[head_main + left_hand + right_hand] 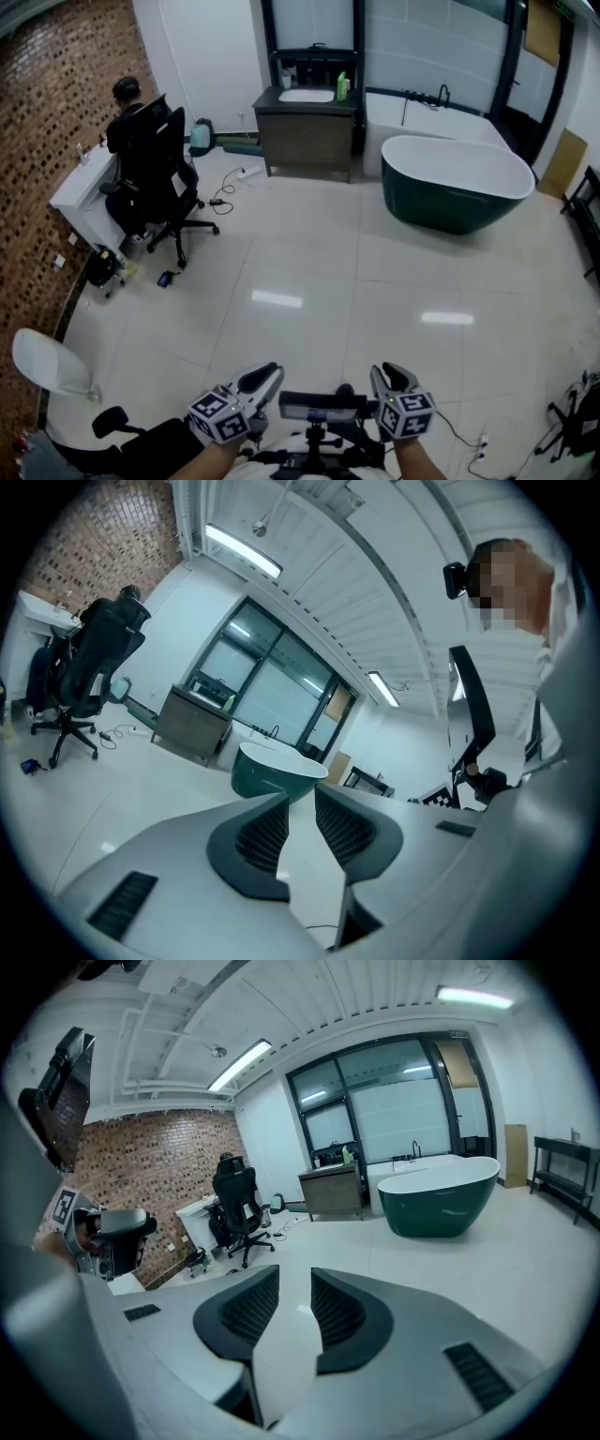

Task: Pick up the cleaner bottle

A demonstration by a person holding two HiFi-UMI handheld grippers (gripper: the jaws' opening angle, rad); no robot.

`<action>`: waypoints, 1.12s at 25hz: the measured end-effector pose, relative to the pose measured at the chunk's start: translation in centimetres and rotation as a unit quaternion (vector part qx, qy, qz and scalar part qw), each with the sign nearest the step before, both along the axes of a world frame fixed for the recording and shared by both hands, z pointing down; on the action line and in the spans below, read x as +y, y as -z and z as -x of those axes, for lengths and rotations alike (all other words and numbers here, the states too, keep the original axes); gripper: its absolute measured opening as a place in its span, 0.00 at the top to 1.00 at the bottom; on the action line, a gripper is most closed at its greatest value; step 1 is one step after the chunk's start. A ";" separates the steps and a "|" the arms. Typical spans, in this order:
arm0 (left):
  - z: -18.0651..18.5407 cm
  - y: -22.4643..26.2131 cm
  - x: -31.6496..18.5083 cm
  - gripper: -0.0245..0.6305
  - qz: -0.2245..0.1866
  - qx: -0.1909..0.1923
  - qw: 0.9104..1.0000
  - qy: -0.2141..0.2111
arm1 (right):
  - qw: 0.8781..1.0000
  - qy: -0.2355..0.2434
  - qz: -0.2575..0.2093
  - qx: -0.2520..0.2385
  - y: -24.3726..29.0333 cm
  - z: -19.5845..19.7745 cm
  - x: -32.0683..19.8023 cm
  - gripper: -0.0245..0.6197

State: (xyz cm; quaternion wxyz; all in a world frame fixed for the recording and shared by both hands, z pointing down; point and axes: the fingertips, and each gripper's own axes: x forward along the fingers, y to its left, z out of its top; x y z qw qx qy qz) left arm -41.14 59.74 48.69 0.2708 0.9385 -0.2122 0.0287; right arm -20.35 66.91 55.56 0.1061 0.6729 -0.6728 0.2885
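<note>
The cleaner bottle (pixel 342 86) is a small green bottle standing on the dark vanity (pixel 305 131) at the far wall, beside its white basin. It also shows small and distant as the green bottle (pixel 346 1155) in the right gripper view and the bottle (pixel 229 702) in the left gripper view. Both grippers hover low at the near edge of the head view, far across the tiled floor from it. My left gripper (pixel 265 377) (pixel 300 794) has its jaws drawn close with nothing between them. My right gripper (pixel 390 375) (pixel 295 1274) stands open and empty.
A dark green bathtub (pixel 457 183) sits right of the vanity. A person (pixel 127 112) sits in a black office chair (pixel 169 178) at a white desk (pixel 80 192) by the brick wall. Cables (pixel 225 192) lie on the floor near the chair.
</note>
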 end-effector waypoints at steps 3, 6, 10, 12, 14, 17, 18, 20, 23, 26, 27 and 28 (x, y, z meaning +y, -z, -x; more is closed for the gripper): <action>-3.2 0.8 -2.6 0.84 0.000 -0.001 1.000 0.011 | 1.000 0.012 -0.013 0.000 1.1 -3.1 -3.6 0.79; -6.4 1.7 -4.8 0.84 -0.006 0.000 1.000 0.015 | 0.999 0.025 -0.026 0.005 2.6 -5.8 -6.6 0.79; -11.1 2.2 -7.1 0.84 -0.008 0.013 1.000 0.011 | 0.999 0.031 -0.030 -0.003 3.4 -9.2 -9.0 0.79; -13.1 2.4 -7.9 0.84 -0.011 0.018 1.000 0.003 | 0.999 0.033 -0.029 -0.006 3.3 -10.7 -9.6 0.79; -14.7 2.5 -8.6 0.84 -0.011 0.015 1.000 0.000 | 0.999 0.032 -0.028 -0.008 3.1 -12.0 -10.4 0.79; -16.0 2.4 -9.8 0.84 -0.012 0.010 1.000 -0.005 | 0.999 0.028 -0.028 -0.013 3.0 -13.3 -11.6 0.79; -16.2 2.4 -10.3 0.84 -0.013 0.009 1.000 -0.004 | 0.999 0.027 -0.028 -0.015 2.9 -13.6 -12.0 0.79; -16.6 2.6 -11.5 0.84 -0.014 0.011 1.000 0.003 | 0.999 0.028 -0.025 -0.014 2.6 -14.1 -13.2 0.79; -17.2 2.7 -13.8 0.84 -0.014 0.013 1.000 0.011 | 0.999 0.034 -0.021 -0.012 2.6 -14.5 -15.4 0.79; -17.7 2.3 -16.6 0.84 -0.009 0.016 1.000 0.009 | 0.999 0.033 -0.023 -0.006 2.9 -14.8 -18.0 0.79; -17.9 2.2 -17.6 0.84 -0.008 0.018 1.000 0.005 | 0.999 0.030 -0.023 -0.004 2.9 -15.0 -18.9 0.79; -18.2 2.1 -18.6 0.84 -0.008 0.020 1.000 0.001 | 0.999 0.026 -0.025 -0.002 3.0 -15.2 -19.9 0.79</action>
